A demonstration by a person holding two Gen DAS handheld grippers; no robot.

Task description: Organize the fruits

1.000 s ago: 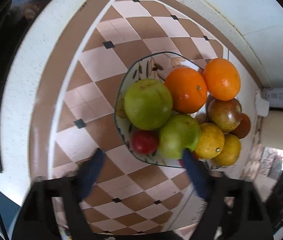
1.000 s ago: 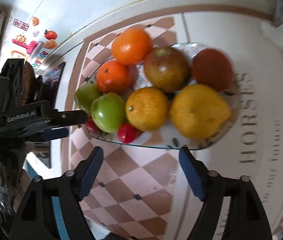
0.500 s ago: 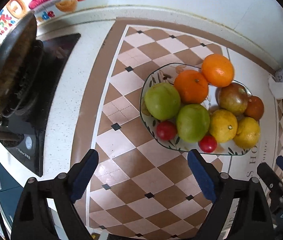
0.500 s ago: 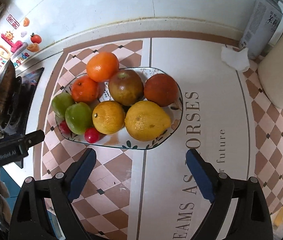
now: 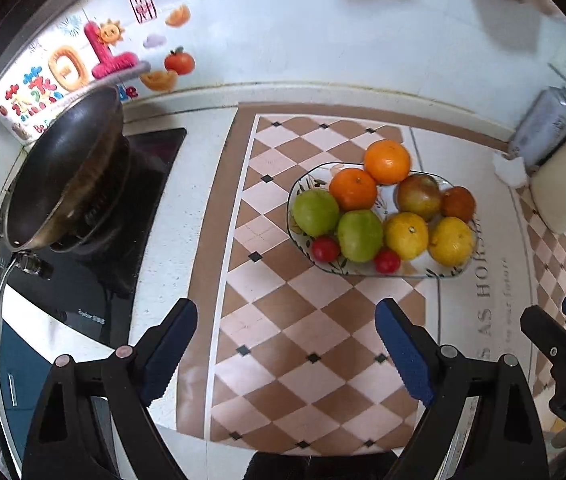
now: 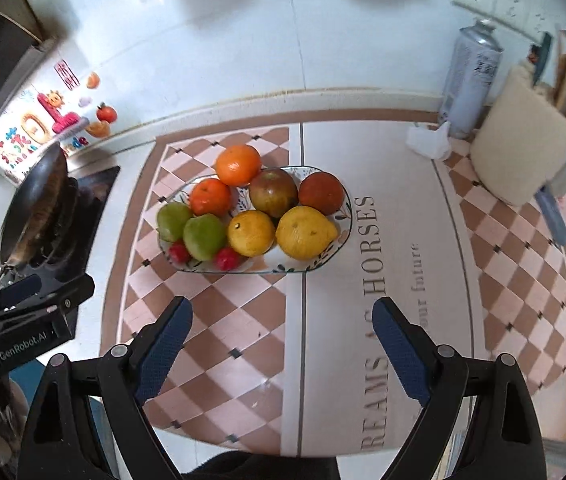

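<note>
Currently: fruit plate (image 5: 371, 273) on the checkered mat (image 5: 303, 332), long axis left-right, ahead of both grippers. My left gripper (image 5: 285, 334) and right gripper (image 6: 283, 330): jaws spread, empty. Green fruit (image 5: 315, 212) nearer my left; yellow fruit (image 6: 305, 233) nearer my right.

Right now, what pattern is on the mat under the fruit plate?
Brown and pale pink diamond checks with small black squares on the mat; clearest in the left wrist view.
</note>
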